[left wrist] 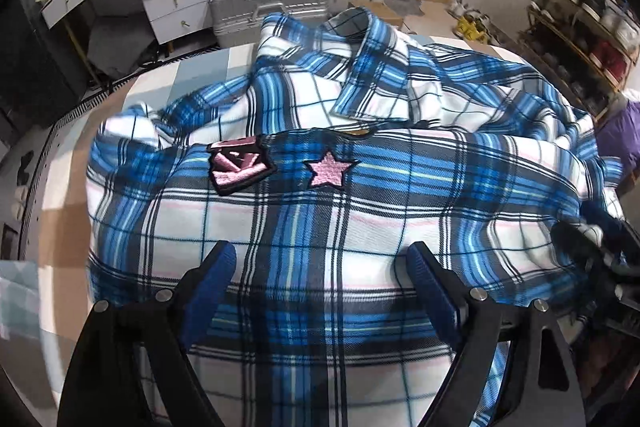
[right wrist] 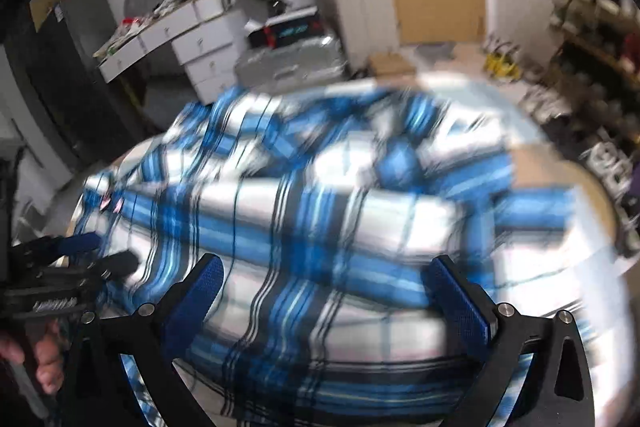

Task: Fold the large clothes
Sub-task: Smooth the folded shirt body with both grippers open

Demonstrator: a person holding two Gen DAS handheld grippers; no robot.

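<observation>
Your left tongs (left wrist: 320, 259) are wide apart, with nothing pinched between the blue pads (left wrist: 430, 287). They hang just over the near part of the shirt (left wrist: 320, 211). Your right tongs (right wrist: 324, 275) are wide apart too, and they hold nothing. That picture is blurry, so small details are hard to tell.

The blue and white checked shirt lies spread and bumpy on the round surface (left wrist: 176, 83). Its collar (left wrist: 372, 67) is at the far side. A pink star patch (left wrist: 329, 169) sits near the middle, and another pink patch (left wrist: 240, 167) is just left of it.

At the right edge of the left view you can see your right tongs close to the shirt's right side. In the right view, your left tongs sit at the left edge, with your hand (right wrist: 44, 355) below them.

A silver suitcase (left wrist: 268, 3) stands far behind the surface.
</observation>
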